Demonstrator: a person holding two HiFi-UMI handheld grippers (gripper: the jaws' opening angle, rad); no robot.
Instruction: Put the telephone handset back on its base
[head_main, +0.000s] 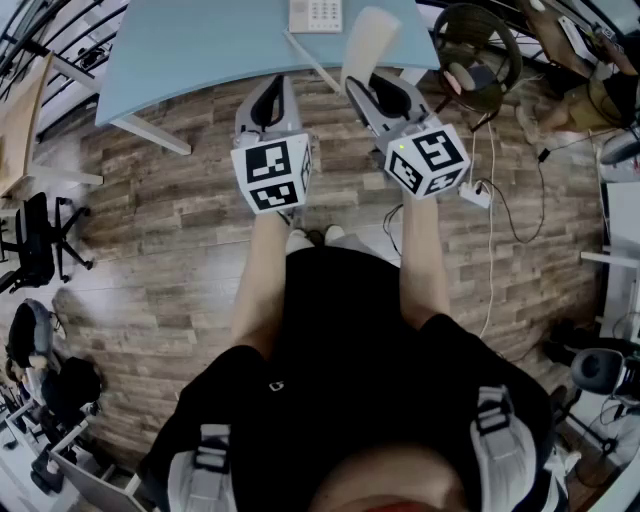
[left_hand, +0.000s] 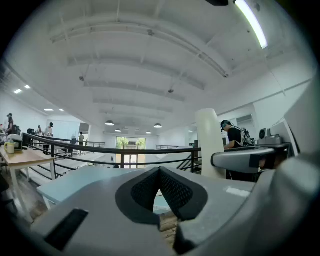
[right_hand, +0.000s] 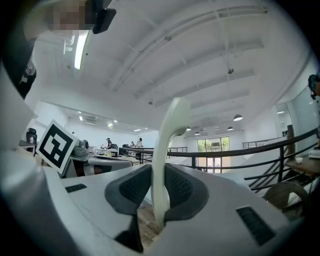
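Right gripper view: right gripper (right_hand: 159, 175) pinches the white telephone handset (right_hand: 169, 131), which stands upright between its pads. Left gripper (left_hand: 160, 175) is pressed together and empty. Carrying step. Telephone base (head_main: 316, 14) lies ahead and slightly left of the jaws. Next move, probably: advance, level the handset, lower it.
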